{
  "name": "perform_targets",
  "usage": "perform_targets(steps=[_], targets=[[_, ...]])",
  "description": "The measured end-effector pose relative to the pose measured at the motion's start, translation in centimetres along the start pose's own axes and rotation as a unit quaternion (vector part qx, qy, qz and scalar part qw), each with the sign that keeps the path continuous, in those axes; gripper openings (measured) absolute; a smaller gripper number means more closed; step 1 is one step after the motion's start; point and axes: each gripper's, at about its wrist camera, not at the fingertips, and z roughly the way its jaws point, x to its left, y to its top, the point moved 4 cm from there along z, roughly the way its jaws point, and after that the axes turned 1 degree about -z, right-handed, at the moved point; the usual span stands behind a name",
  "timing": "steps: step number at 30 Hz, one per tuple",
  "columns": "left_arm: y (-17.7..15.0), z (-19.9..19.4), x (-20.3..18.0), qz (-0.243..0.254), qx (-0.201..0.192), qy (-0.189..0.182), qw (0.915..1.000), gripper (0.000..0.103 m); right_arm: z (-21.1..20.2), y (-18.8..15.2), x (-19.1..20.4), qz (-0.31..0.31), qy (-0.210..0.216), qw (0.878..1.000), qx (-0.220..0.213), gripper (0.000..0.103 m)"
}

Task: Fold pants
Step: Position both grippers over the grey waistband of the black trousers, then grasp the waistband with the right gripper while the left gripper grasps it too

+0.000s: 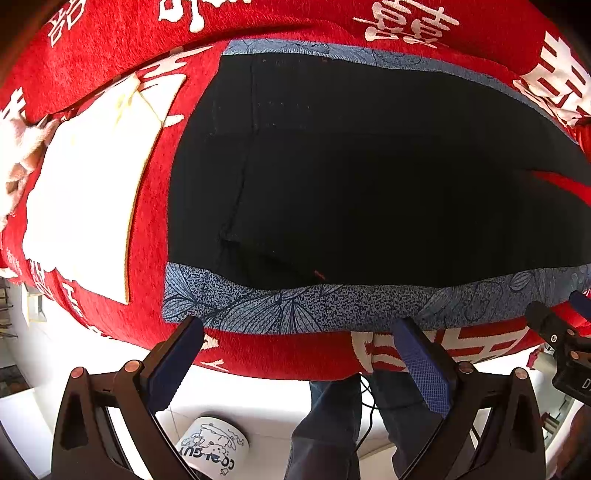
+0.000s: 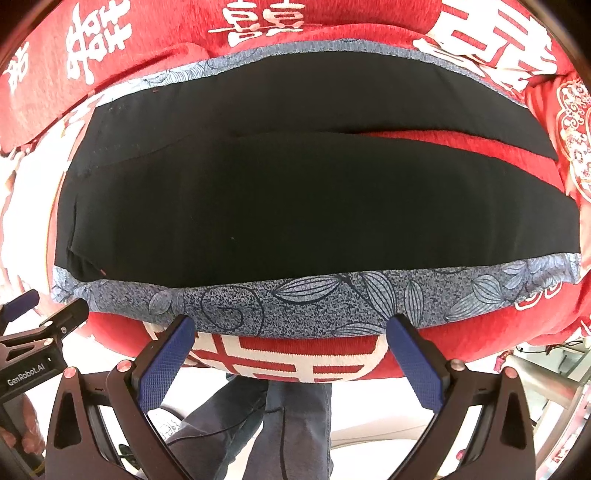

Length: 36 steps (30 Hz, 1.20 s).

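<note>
Red cloth (image 1: 258,354) under black pants (image 2: 280,206), blue patterned trim (image 2: 295,306) nearest. Left gripper (image 1: 301,354) and right gripper (image 2: 291,350) both spread, empty; contact with trim unclear.

Matt black cloth pants (image 2: 295,192) with speckled blue printed side bands (image 2: 332,306), fuzzy red woven blanket (image 1: 110,48), gripper pads (image 2: 162,365) of knurled blue rubber, glossy white mug (image 1: 214,446)

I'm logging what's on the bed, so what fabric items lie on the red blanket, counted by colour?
Black with blue patterned side bands: 1, the pants
White: 1, a folded cloth
Total: 2, both on the red blanket.
</note>
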Motion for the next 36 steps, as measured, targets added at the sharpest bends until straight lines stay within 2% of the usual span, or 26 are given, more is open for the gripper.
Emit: perform_targets(steps=[18, 26, 28, 31, 33, 36], targets=[[-0.9, 1.5, 1.3, -0.014, 0.019, -0.001, 0.9997, 0.103, 0.9, -0.4, 0.3, -0.002, 0.0, 1.0, 0.007, 0.103], [-1.4, 2.2, 1.9, -0.028, 0.032, -0.024, 0.9988, 0.103, 1.4, -0.8, 0.4, 0.001, 0.013, 1.0, 0.013, 0.103], [-1.4, 2.2, 2.1, -0.032, 0.034, -0.03, 0.9985, 0.103, 1.5, -0.9, 0.3, 0.009, 0.031, 0.999, 0.015, 0.103], [-1.6, 2.4, 2.8, -0.038, 0.031, -0.031, 0.9983, 0.103, 1.8, -1.4, 0.0, 0.038, 0.081, 0.996, 0.017, 0.103], [-1.7, 2.6, 3.2, -0.042, 0.031, -0.029, 0.9982, 0.103, 2.0, -1.7, -0.2, 0.056, 0.125, 0.99, 0.013, 0.103], [-1.7, 3.2, 3.9, -0.059, 0.041, -0.046, 0.9963, 0.103, 2.3, -2.0, -0.1, 0.073, 0.194, 0.978, 0.015, 0.103]])
